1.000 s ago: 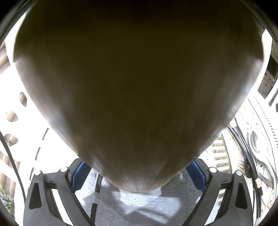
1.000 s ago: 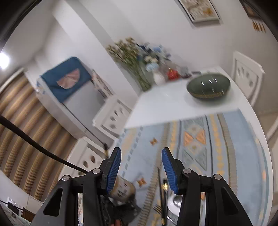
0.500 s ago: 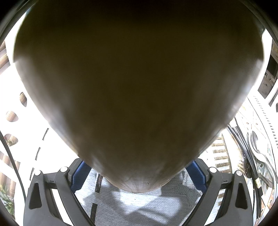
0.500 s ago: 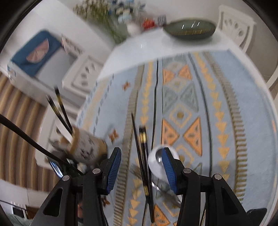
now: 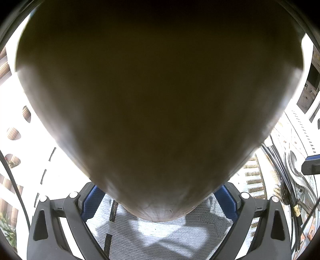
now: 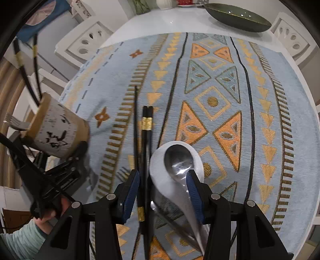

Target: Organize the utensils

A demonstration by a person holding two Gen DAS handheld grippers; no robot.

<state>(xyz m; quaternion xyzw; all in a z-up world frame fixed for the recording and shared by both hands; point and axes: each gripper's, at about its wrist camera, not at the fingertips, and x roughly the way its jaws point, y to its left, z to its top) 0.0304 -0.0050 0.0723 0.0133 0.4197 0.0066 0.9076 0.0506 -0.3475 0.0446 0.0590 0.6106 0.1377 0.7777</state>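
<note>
My left gripper (image 5: 159,198) is shut on a brown-rimmed, patterned utensil cup (image 5: 156,100) that fills its view. In the right wrist view the cup (image 6: 54,130) leans at the left, with black chopsticks (image 6: 26,66) and a fork (image 6: 14,122) sticking out of it. My right gripper (image 6: 163,180) is open and points down at the mat. Between its fingers lie black chopsticks with gold bands (image 6: 147,144) and a white ceramic spoon (image 6: 158,172) with a metal spoon (image 6: 179,158) resting in it. The pads touch nothing that I can see.
A blue and orange patterned mat (image 6: 220,80) covers the white table (image 6: 160,22). A dark green oval dish (image 6: 238,17) sits at the far end. White chairs (image 6: 88,40) (image 6: 288,34) stand around it. A hand in a pale green sleeve (image 6: 20,240) holds the left gripper.
The right gripper has come down and tipped toward the mat, so the chopsticks and spoons now lie between its fingers. Its finger has entered the right edge of the left wrist view. The left gripper kept still.
</note>
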